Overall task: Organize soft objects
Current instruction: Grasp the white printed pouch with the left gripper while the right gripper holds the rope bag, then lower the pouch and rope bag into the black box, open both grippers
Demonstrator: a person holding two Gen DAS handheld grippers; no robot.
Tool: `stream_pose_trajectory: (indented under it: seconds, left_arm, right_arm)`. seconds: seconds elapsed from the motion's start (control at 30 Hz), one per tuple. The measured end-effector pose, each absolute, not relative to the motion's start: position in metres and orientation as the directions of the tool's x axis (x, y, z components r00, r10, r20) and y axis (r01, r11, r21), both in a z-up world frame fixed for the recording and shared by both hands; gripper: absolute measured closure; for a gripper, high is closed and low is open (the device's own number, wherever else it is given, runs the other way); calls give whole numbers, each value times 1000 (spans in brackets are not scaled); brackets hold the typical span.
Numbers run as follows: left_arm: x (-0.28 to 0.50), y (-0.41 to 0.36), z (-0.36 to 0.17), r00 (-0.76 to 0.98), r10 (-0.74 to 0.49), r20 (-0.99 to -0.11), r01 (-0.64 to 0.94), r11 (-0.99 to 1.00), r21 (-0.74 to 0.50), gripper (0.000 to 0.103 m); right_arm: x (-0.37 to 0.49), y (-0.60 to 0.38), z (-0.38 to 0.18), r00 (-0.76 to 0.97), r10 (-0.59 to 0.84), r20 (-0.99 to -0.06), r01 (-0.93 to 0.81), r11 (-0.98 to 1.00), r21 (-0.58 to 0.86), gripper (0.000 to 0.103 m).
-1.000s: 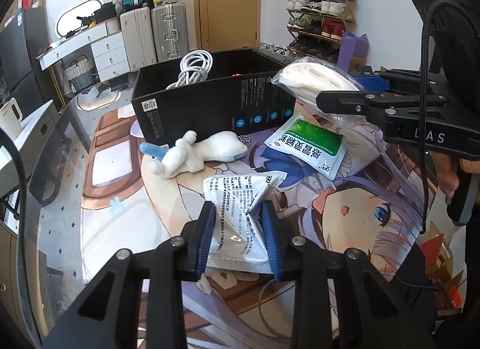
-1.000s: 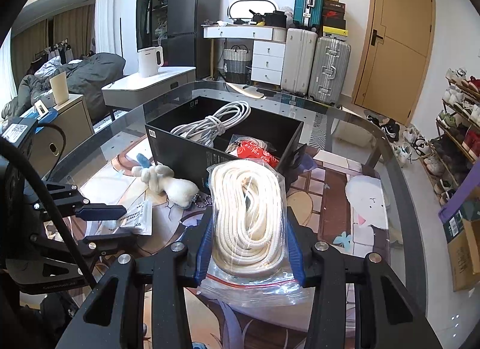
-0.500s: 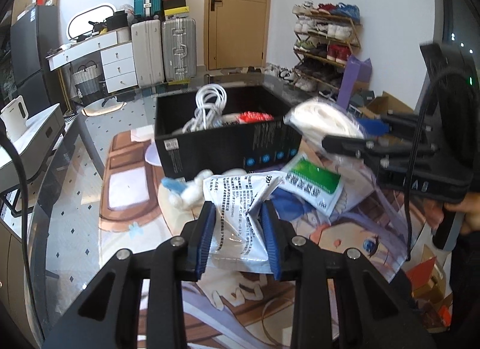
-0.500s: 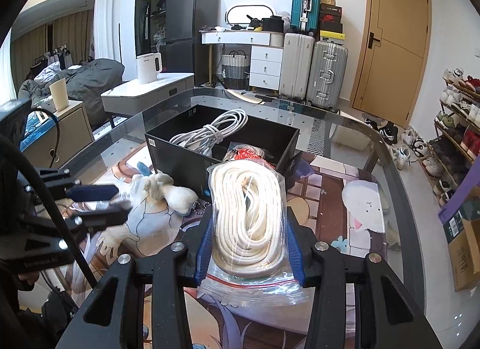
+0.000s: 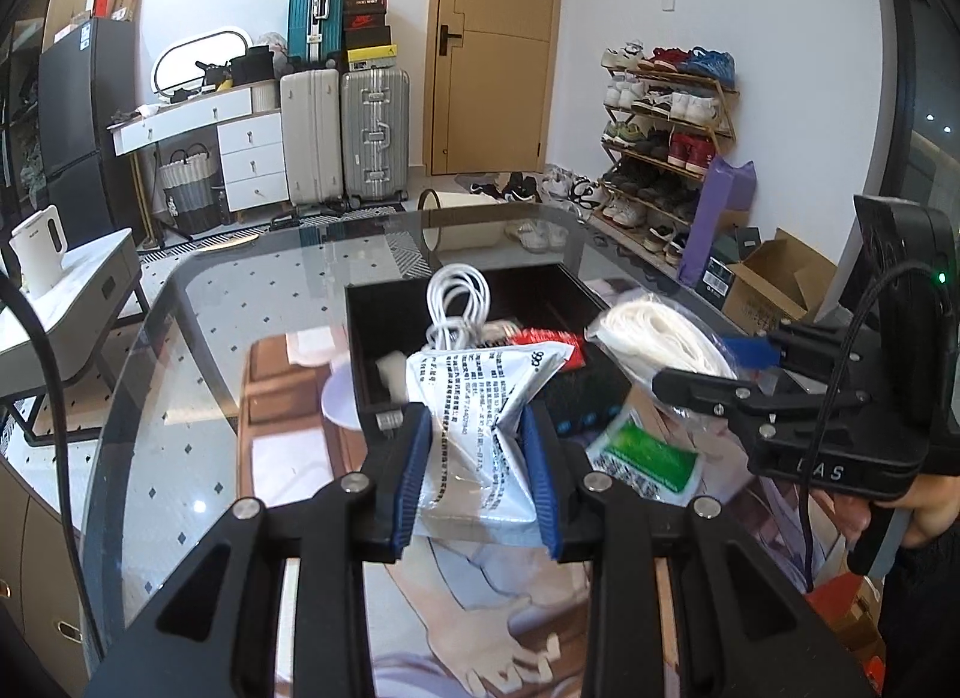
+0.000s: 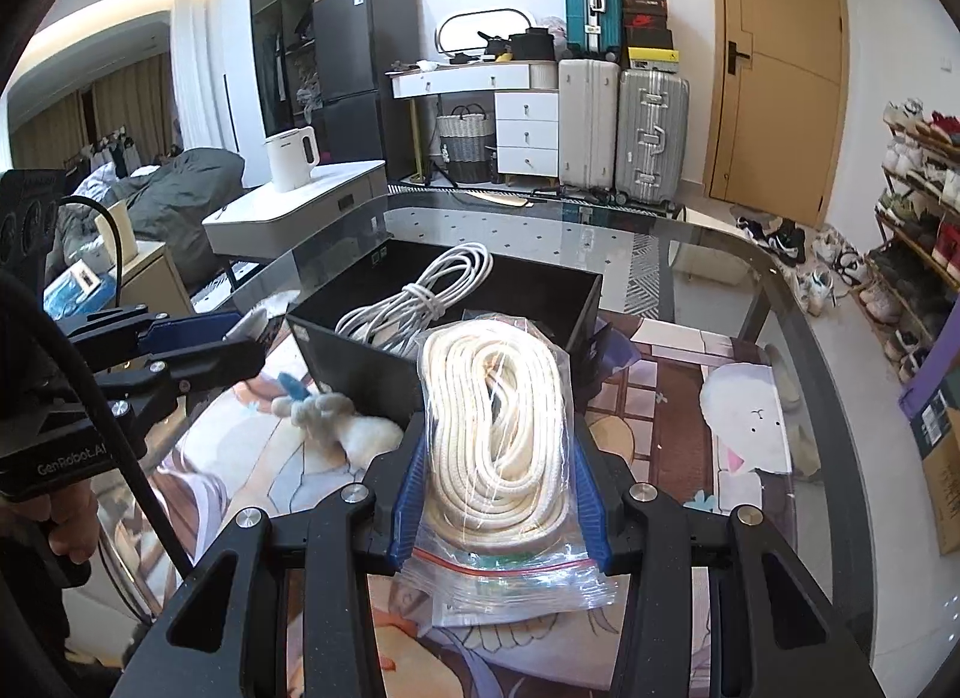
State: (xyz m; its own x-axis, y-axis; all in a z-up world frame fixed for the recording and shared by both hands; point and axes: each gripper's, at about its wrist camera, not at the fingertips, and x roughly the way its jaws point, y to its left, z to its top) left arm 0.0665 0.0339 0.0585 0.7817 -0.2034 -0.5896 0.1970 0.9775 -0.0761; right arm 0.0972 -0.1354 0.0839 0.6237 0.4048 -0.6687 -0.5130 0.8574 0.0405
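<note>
left wrist view: your left gripper (image 5: pixel 480 473) fingers pinch a white printed packet (image 5: pixel 480 428), held in the air near the black box (image 5: pixel 384 332).
box: white cable (image 5: pixel 459 302) inside.
counter (image 5: pixel 198 350): green packet (image 5: pixel 645 458) lies beside the box.
right wrist view: your right gripper (image 6: pixel 498 497) fingers pinch a bagged rope coil (image 6: pixel 498 416), in front of the box.
plush toy (image 6: pixel 345 422): on the counter, against the box.

Two silver suitcases (image 6: pixel 624 134) stood left of the wooden door (image 6: pixel 774 68); a shoe rack (image 5: pixel 666 116) stood to its right, a white kettle (image 6: pixel 291 158) far left.
</note>
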Motion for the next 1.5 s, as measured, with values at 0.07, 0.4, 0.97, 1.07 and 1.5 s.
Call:
stream_pose_trajectory:
  seconds: [0.07, 0.4, 0.97, 1.07, 1.5]
  left_arm:
    - [74, 38, 61, 782, -206, -588, 197, 977, -80, 73]
    - [101, 50, 58, 777, -206, -595, 189, 978, -92, 81]
    - [66, 65, 8, 678, -217, -702, 195, 974, -113, 47]
    - [60, 61, -3, 645, -222, -731, 208, 972, -112, 46]
    - [49, 51, -15, 614, -249, -749, 259, 960, -107, 33]
  right_arm:
    - [101, -134, 85, 621, 409, -669, -511, 858, 50, 60]
    - [121, -121, 88, 624, 408, -667, -494, 867, 68, 60]
    - [119, -119, 80, 612, 405, -680, -508, 860, 55, 59]
    - [119, -120, 80, 611, 405, -680, -509, 859, 55, 59]
    - [116, -118, 78, 610, 403, -682, -513, 857, 48, 59]
